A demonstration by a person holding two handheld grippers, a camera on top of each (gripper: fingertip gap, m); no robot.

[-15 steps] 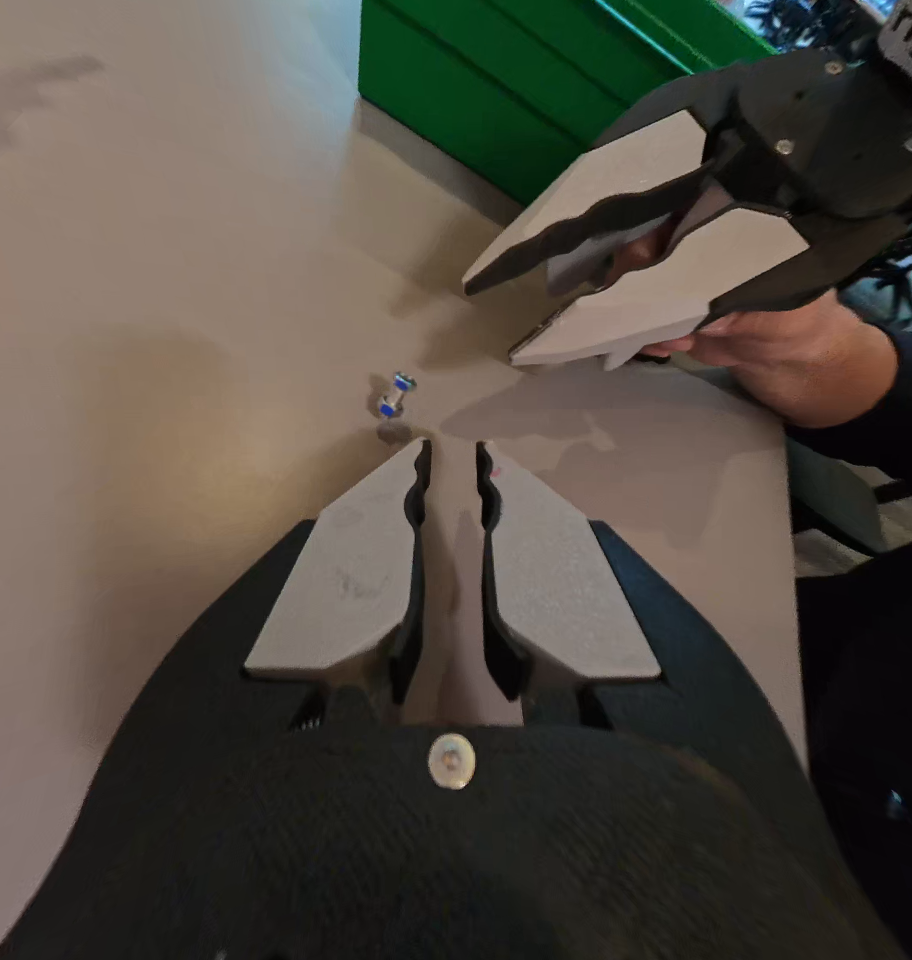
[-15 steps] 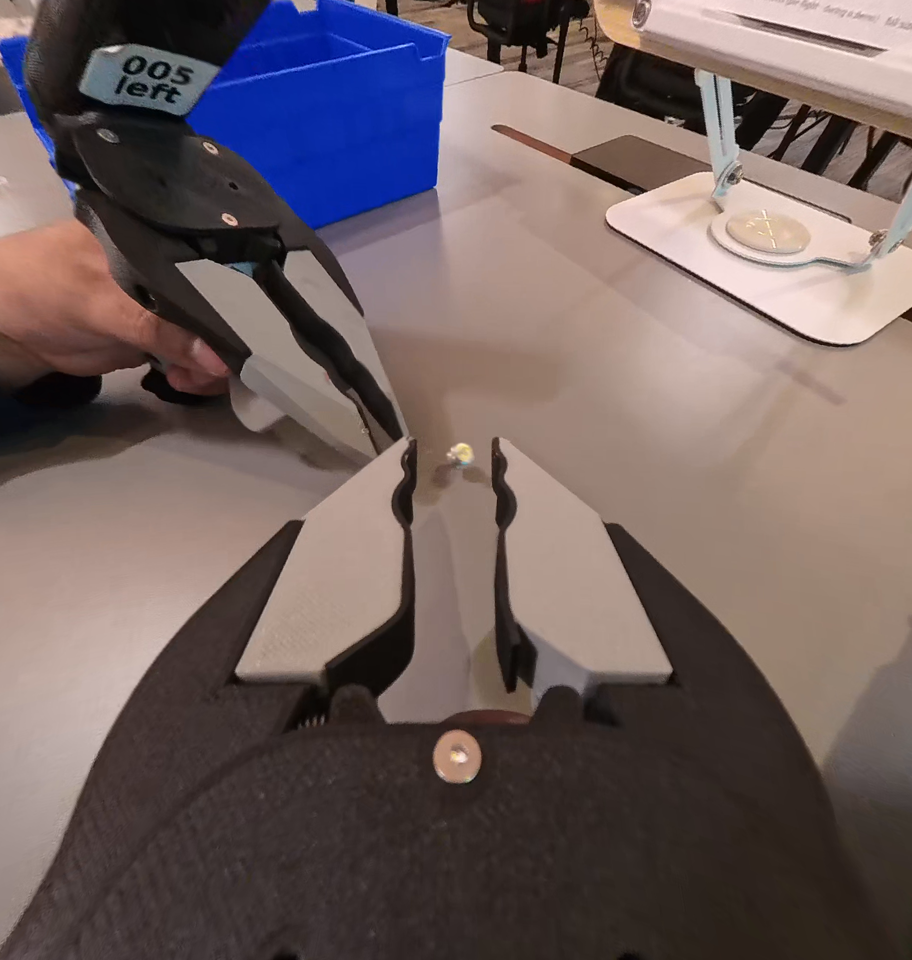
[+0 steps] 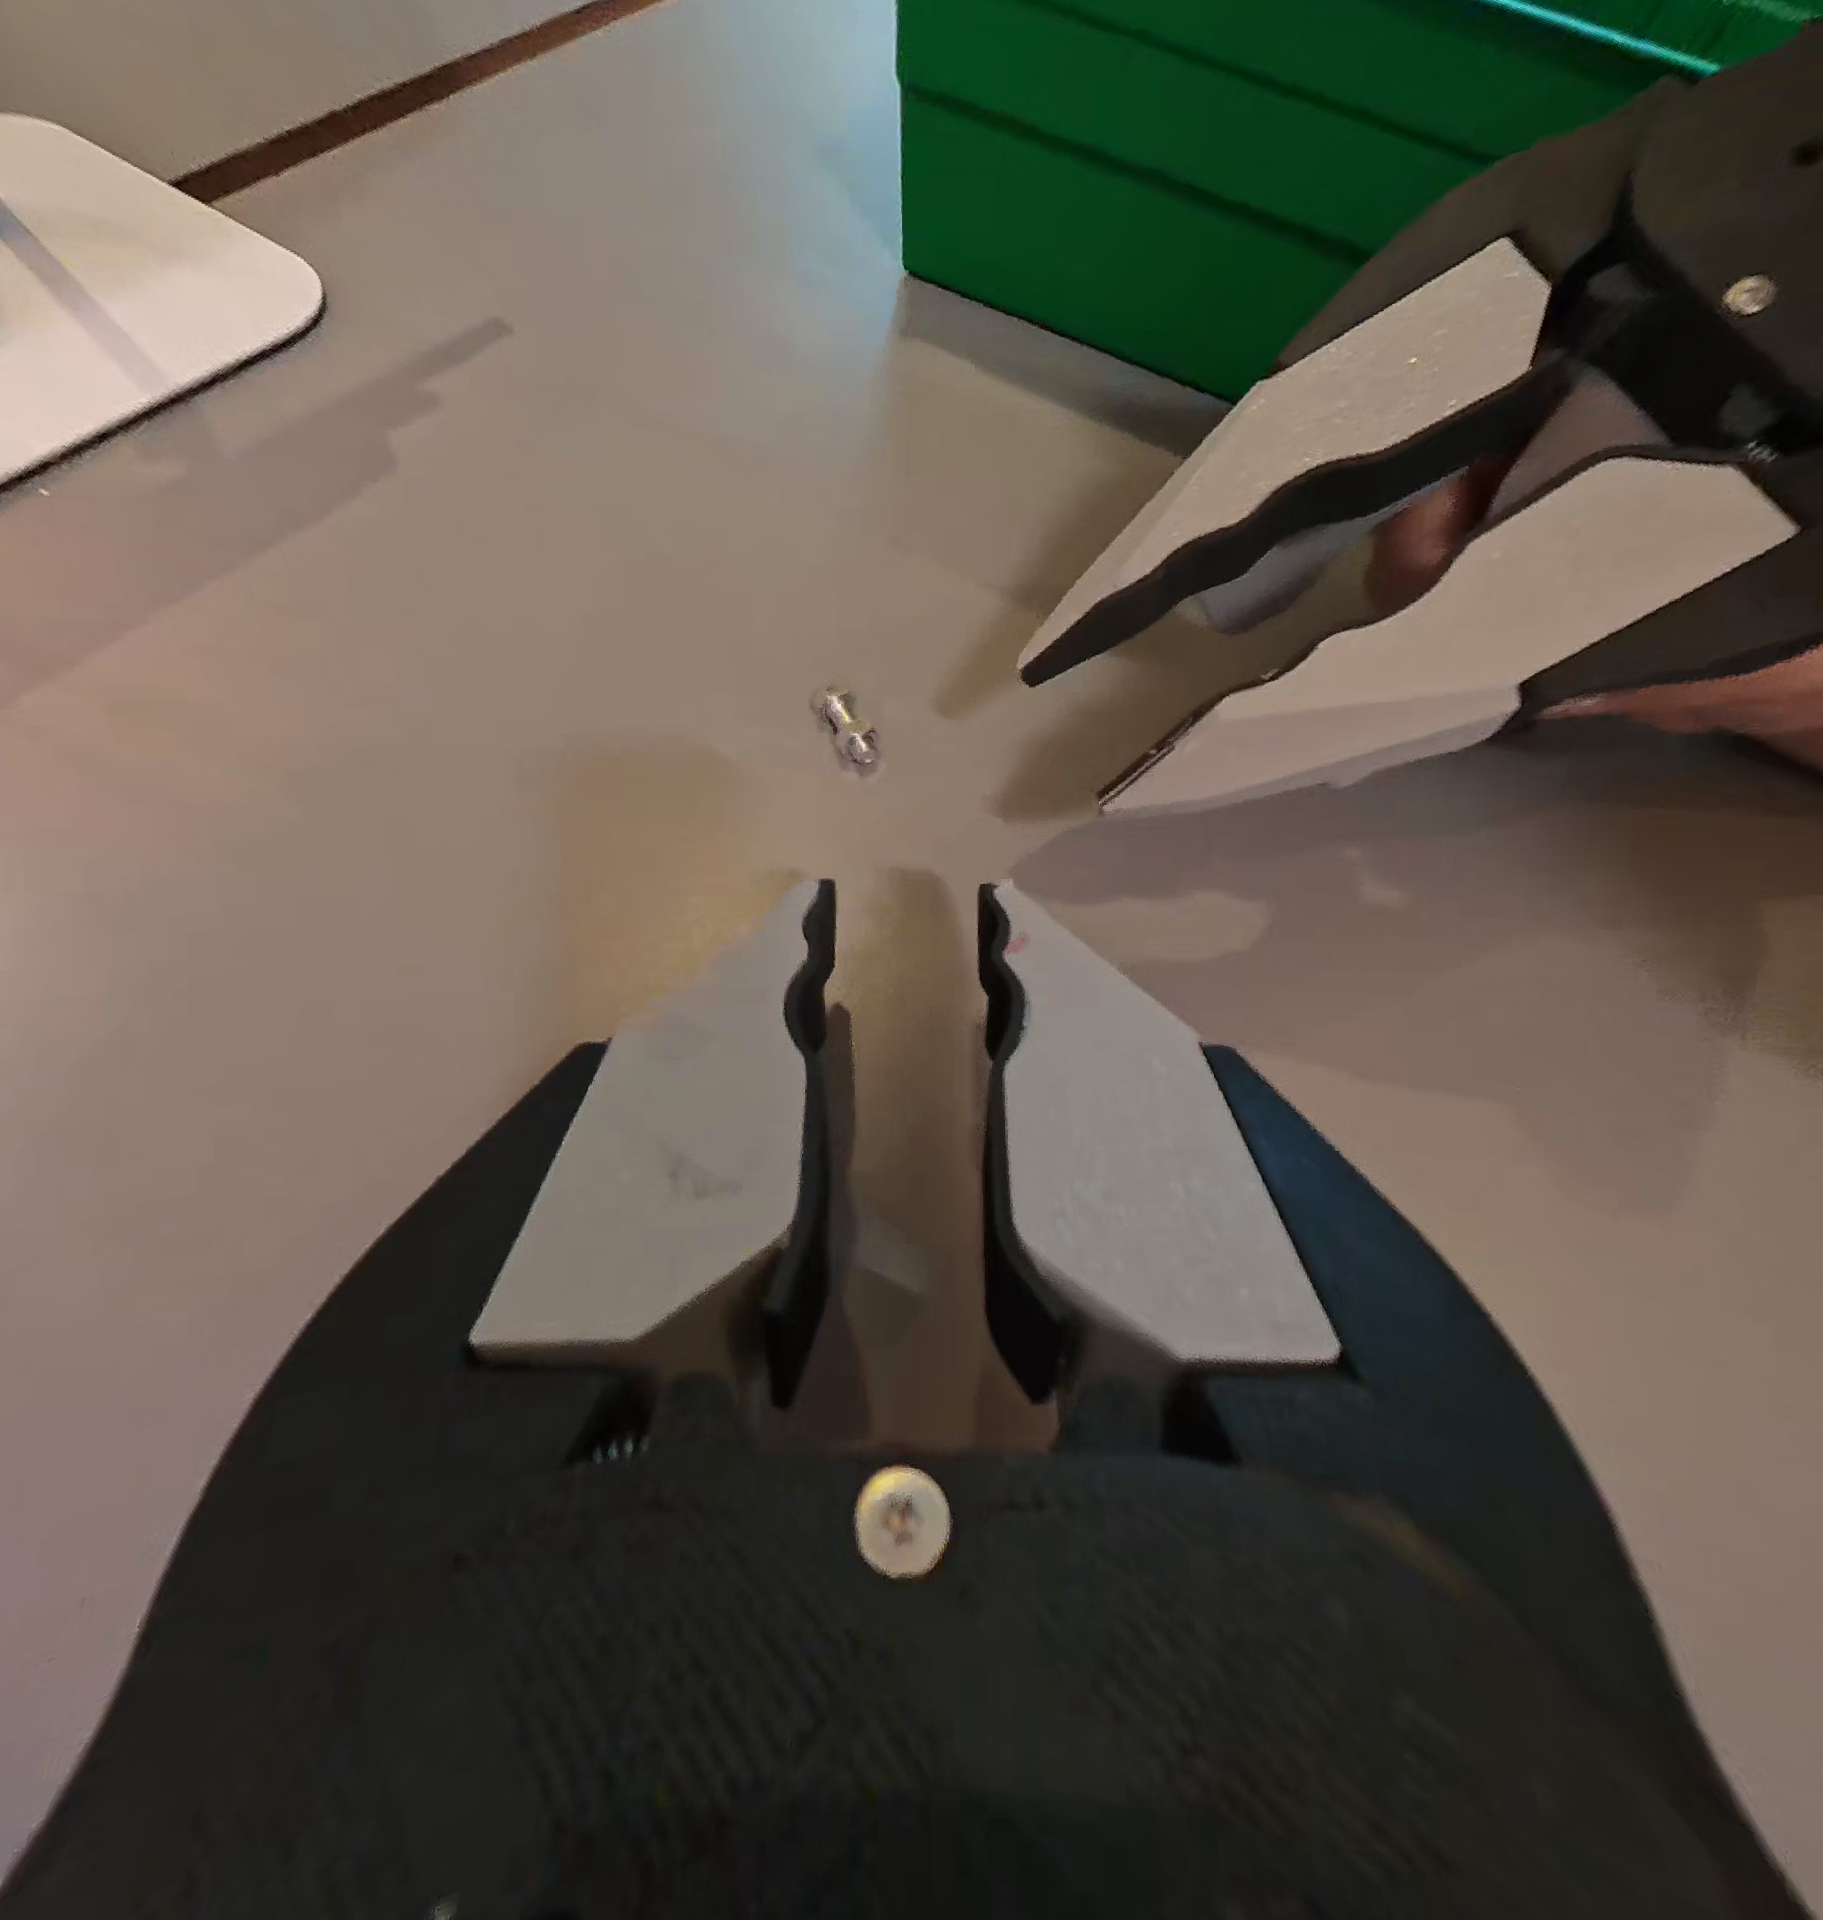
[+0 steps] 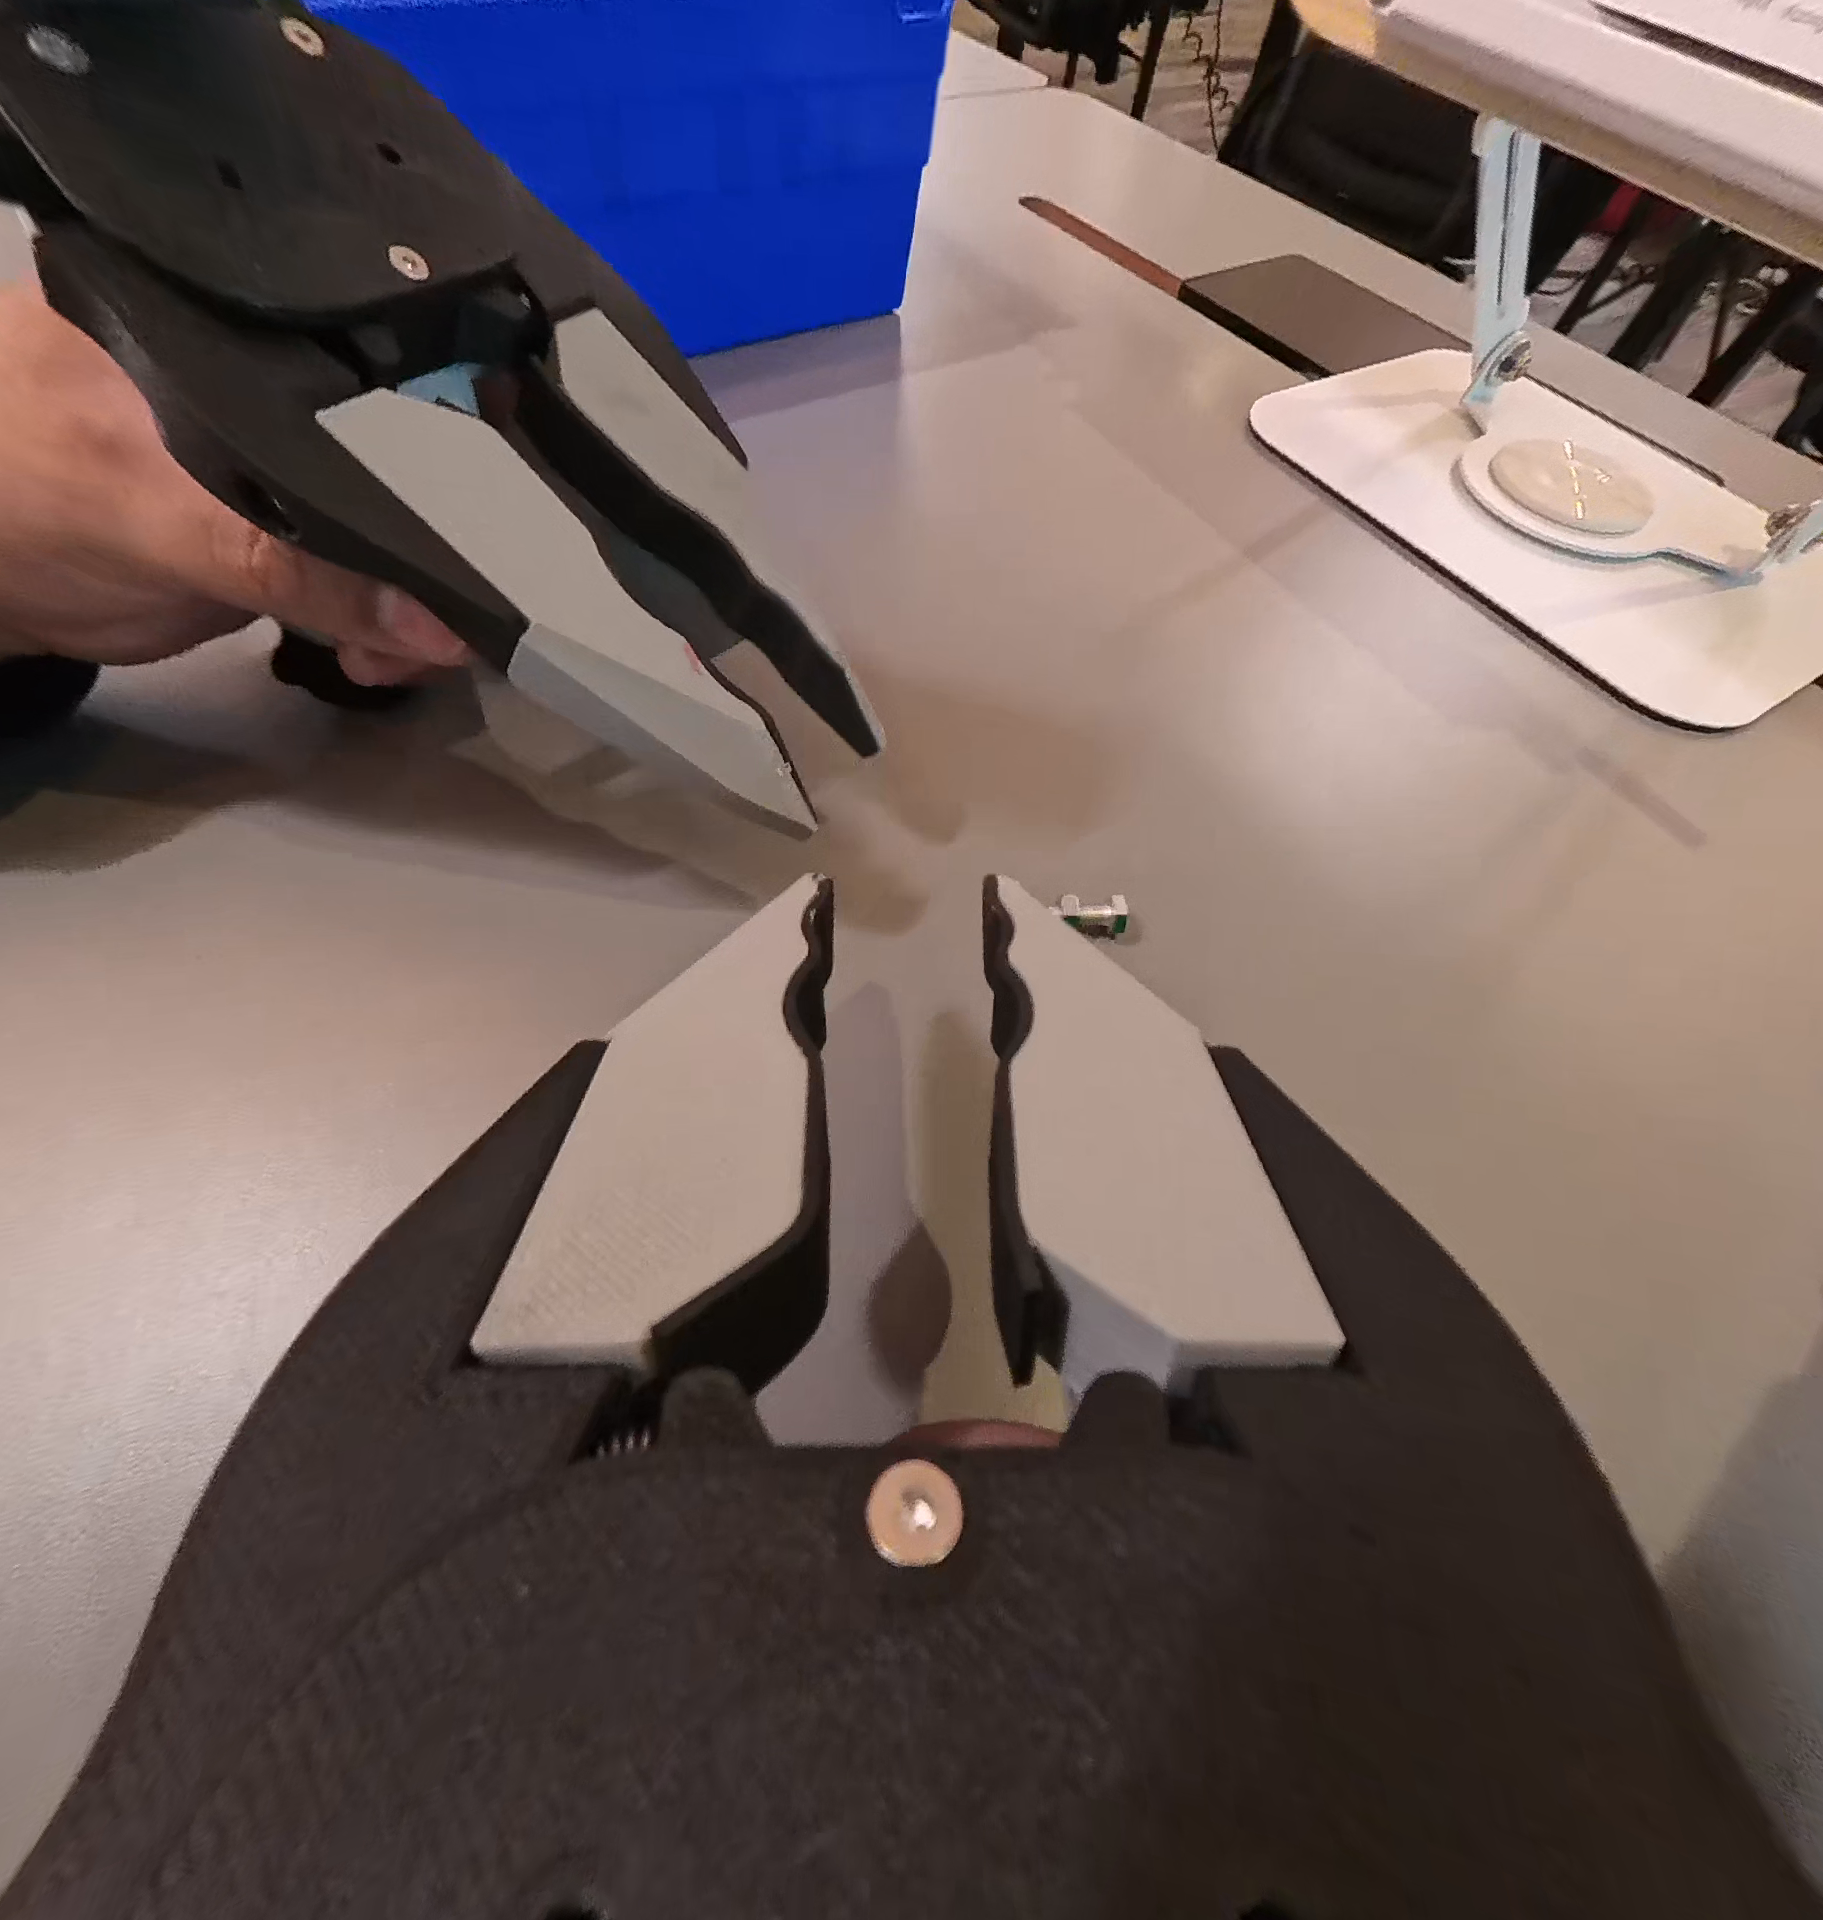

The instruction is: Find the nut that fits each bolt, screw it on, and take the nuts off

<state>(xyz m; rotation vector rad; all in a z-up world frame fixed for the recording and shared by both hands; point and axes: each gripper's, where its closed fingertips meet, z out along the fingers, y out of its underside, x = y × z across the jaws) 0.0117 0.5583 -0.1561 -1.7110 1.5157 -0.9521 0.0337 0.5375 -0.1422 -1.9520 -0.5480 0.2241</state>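
Right claw (image 4: pixel 905 896) empty, bolt (image 4: pixel 1092 916) just right

A workshop or lab is showing: grey worktable (image 4: pixel 1406 1039), blue bin (image 4: pixel 699 145), green bin (image 3: pixel 1198 156), white stand (image 4: pixel 1572 582).

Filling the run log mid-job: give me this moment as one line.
left claw: open, empty | right claw: open, empty | bolt: lying on table, ungripped, just ahead of both claws | nut on bolt: cannot tell
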